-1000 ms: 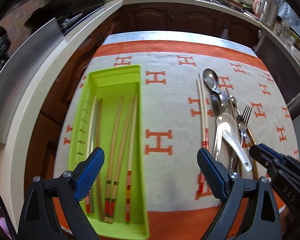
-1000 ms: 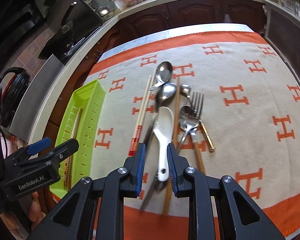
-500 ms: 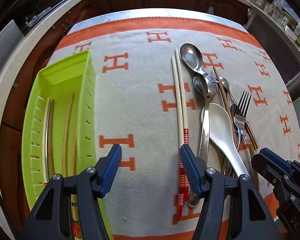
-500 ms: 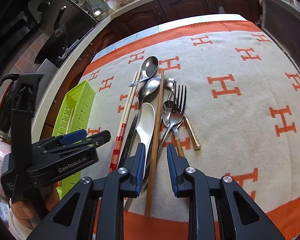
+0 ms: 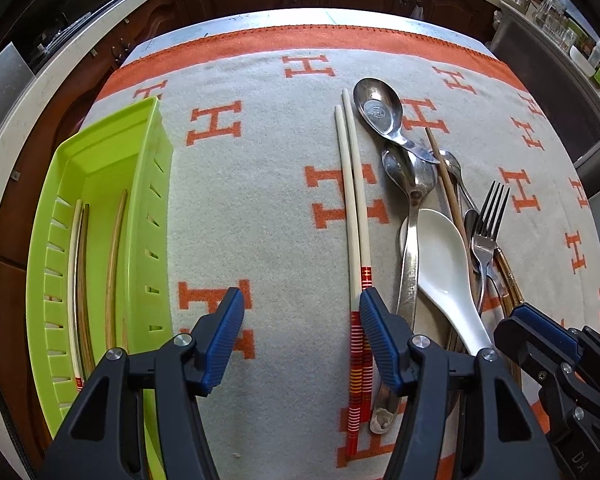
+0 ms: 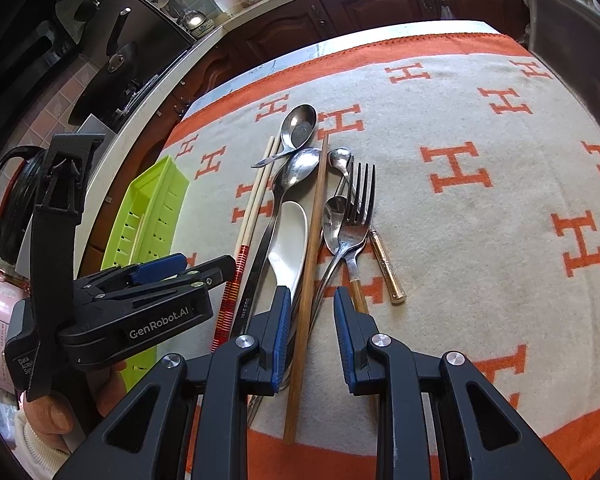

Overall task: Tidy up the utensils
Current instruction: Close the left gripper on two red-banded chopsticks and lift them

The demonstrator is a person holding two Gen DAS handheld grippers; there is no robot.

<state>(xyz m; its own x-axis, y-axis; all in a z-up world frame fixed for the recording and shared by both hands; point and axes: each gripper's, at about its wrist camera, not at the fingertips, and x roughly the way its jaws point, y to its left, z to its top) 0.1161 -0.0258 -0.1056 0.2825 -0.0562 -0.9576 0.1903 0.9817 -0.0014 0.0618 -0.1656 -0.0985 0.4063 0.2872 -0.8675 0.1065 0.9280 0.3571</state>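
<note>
Lime-green tray, orange-lettered grey cloth

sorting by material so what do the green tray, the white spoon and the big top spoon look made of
Green tray: looks like moulded plastic, glossy lime, with slotted walls.
White spoon: probably glazed ceramic, smooth with soft highlights; could be melamine.
Big top spoon: polished metal, likely stainless steel, given its mirror-like reflections.
</note>
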